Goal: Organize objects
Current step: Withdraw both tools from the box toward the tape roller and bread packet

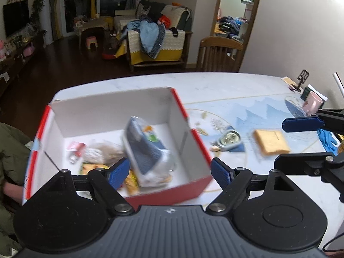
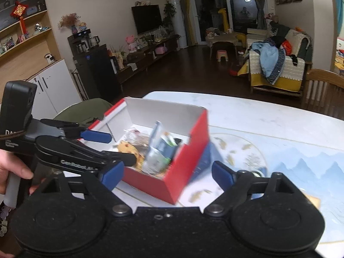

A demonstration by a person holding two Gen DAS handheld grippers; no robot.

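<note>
Both claws gape wide, empty: left gripper (image 1: 171,171), right gripper (image 2: 167,175). Red box (image 1: 194,185) sits near table's (image 1: 225,86) left edge; blurred contents, blue-grey packet (image 1: 146,150) uppermost, others indistinct.

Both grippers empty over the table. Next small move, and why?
Probably send the right gripper, open and empty, to the tan rectangular sponge. It lies loose on the table mat outside the red cardboard box, which already holds several packets, and it lies right beside that gripper.
</note>
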